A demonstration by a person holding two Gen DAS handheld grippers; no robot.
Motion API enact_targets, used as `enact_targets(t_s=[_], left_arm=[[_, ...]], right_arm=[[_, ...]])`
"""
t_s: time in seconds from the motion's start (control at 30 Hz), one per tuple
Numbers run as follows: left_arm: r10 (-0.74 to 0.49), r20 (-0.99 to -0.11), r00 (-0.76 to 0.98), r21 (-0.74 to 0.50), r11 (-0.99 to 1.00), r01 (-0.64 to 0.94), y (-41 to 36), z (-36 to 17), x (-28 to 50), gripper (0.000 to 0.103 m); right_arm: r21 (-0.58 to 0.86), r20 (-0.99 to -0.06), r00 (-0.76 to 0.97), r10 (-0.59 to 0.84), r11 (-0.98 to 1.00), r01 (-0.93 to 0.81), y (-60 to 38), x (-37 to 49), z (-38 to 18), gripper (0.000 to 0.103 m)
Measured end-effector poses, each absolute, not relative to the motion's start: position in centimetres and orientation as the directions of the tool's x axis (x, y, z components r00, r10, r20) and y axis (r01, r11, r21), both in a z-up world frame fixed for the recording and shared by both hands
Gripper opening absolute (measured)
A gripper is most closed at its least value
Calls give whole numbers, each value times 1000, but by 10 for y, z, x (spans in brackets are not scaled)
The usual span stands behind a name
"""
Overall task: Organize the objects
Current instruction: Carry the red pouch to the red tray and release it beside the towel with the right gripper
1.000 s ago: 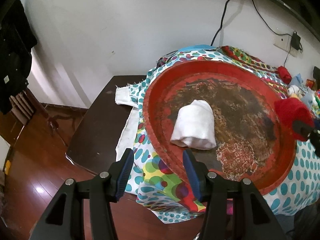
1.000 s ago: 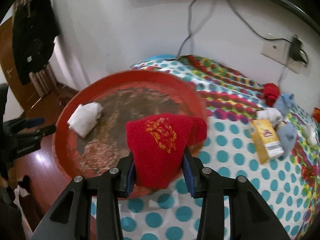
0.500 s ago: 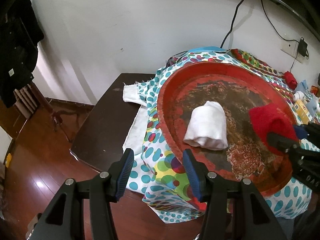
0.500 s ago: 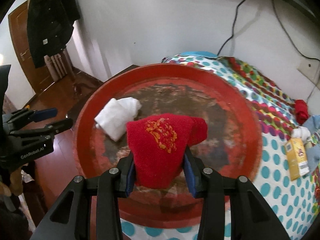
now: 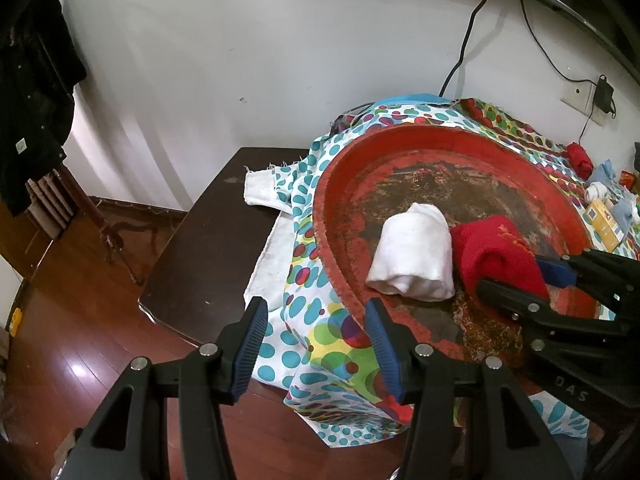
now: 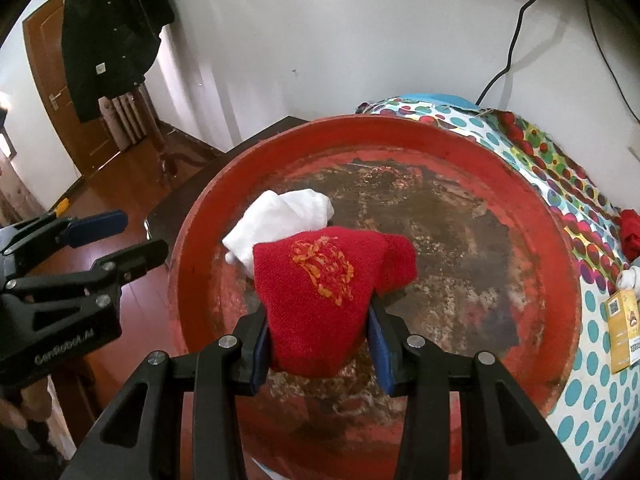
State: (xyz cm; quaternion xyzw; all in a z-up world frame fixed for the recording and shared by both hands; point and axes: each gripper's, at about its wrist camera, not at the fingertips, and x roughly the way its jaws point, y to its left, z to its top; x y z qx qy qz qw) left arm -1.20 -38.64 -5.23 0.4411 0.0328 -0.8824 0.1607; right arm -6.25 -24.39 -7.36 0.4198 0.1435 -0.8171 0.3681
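We see a large round red tray [image 6: 560, 280] with a worn, brown-stained floor, resting on a polka-dot cloth [image 5: 320, 340] that drapes over the dark desk [image 5: 208, 240]. Inside the tray lies a rolled white towel [image 5: 414, 260], its long axis running from near to far, slightly tilted, in the left wrist view. Just right of it, touching it, is a red towel [image 6: 316, 300] with orange embroidery, gripped by our right gripper [image 6: 320, 344], whose fingers [image 6: 260, 340] press on both its sides; its free end points away toward the tray's far side. Our left gripper [image 5: 312, 344] hovers by the tray's near left rim, its fingers wide apart and holding nothing. A yellow box [image 6: 624, 332] lies on the cloth right of the tray.
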Motion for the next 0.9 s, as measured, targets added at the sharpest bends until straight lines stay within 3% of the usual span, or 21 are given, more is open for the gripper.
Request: enact_targets(t_s=[0.2, 0.47, 0.9], left_arm=[[-255, -789, -558, 85, -946, 312, -387, -52, -12, 52], [-255, -792, -554, 85, -946, 314, -387, -54, -13, 52], [-261, -795, -548, 102, -948, 303, -384, -56, -15, 52]], right_arm=[[45, -798, -384, -465, -680, 731, -253, -62, -79, 41], [31, -775, -414, -477, -684, 729, -249, -56, -72, 72], [64, -744, -448, -496, -720, 691, -214, -59, -52, 75]])
